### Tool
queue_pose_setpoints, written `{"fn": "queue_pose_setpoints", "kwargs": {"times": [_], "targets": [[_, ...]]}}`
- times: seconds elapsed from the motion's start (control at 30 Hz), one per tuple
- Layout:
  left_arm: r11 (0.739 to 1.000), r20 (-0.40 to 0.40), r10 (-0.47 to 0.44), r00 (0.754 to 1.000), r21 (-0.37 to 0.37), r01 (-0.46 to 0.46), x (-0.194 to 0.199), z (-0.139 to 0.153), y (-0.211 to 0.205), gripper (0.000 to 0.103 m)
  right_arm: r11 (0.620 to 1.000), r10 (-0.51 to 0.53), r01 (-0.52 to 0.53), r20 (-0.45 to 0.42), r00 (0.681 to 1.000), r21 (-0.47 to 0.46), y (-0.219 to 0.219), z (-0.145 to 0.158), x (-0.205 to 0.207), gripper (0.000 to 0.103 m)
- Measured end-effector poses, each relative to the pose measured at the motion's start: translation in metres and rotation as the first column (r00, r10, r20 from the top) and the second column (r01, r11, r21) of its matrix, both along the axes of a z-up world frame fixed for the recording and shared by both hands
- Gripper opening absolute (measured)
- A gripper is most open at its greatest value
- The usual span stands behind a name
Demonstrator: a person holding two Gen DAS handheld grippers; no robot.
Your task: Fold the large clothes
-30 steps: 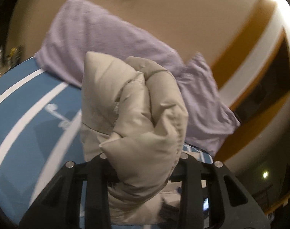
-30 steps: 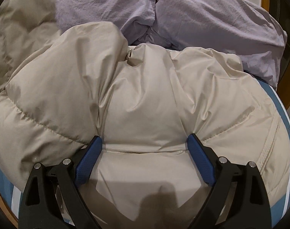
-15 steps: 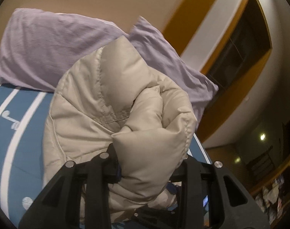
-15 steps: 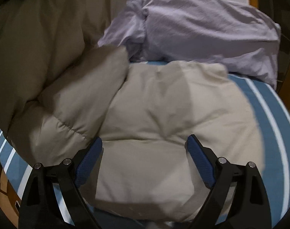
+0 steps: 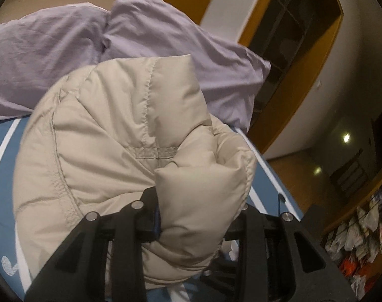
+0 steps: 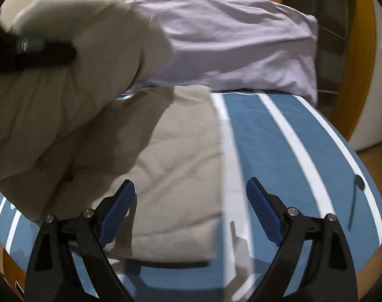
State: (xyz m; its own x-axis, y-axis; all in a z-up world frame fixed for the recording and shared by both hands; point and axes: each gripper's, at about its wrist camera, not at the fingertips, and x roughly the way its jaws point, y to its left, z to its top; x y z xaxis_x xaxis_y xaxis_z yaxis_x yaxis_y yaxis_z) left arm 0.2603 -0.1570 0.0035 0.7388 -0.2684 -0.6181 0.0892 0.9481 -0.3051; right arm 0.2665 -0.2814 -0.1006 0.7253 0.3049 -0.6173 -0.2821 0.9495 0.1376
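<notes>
A beige puffer jacket (image 5: pixel 110 136) fills the left wrist view. A thick bunched fold of it sits between the fingers of my left gripper (image 5: pixel 198 206), which is shut on it and holds it above the bed. In the right wrist view the lifted part of the jacket (image 6: pixel 72 93) hangs at the upper left, with the black left gripper (image 6: pixel 40 52) clamped on it. The rest of the jacket (image 6: pixel 176 156) lies flat on the bed. My right gripper (image 6: pixel 191 201) is open just above the flat part's right edge, with nothing pressed between its blue pads (image 6: pixel 118 209).
The bed has a blue cover with white stripes (image 6: pixel 304 138). Two lilac pillows (image 5: pixel 52 50) (image 6: pixel 228 50) lie at its head behind the jacket. An orange-framed dark opening (image 5: pixel 299 58) and the wooden floor (image 5: pixel 304 176) are beyond the bed's right edge.
My left gripper has carried the bunched jacket to the right, rolling as it went. My right gripper has slid right, from over the jacket's middle to its right edge, exposing the striped cover.
</notes>
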Motion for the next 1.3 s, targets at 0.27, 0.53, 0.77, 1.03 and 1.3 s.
{"fn": "queue_pose_setpoints", "kwargs": {"times": [0.27, 0.53, 0.77, 1.03, 1.3], "targets": [[0.986, -0.037, -0.03, 0.999, 0.16, 0.036, 0.009, -0.03, -0.05, 0.039, 0.996, -0.085, 0.085, -0.03, 0.996, 0.016, -0.039, -0.011, 0.003, 0.092], [0.981, -0.006, -0.057, 0.998, 0.188, 0.057, -0.005, -0.011, -0.056, 0.07, 0.993, -0.116, 0.116, -0.029, 0.993, 0.03, -0.053, -0.006, -0.005, 0.092], [0.981, 0.037, -0.042, 0.998, 0.188, 0.035, -0.03, 0.014, -0.042, 0.077, 0.991, -0.124, 0.124, -0.018, 0.992, 0.048, -0.059, 0.004, -0.016, 0.092], [0.97, 0.059, 0.095, 0.994, 0.219, -0.106, -0.038, 0.025, 0.008, 0.077, 0.992, -0.116, 0.116, -0.009, 0.993, 0.056, -0.059, 0.014, -0.022, 0.092], [0.918, 0.078, 0.274, 0.958, 0.276, -0.285, -0.026, 0.022, 0.071, 0.077, 0.991, -0.121, 0.121, -0.004, 0.993, 0.052, -0.059, 0.019, -0.019, 0.092]]}}
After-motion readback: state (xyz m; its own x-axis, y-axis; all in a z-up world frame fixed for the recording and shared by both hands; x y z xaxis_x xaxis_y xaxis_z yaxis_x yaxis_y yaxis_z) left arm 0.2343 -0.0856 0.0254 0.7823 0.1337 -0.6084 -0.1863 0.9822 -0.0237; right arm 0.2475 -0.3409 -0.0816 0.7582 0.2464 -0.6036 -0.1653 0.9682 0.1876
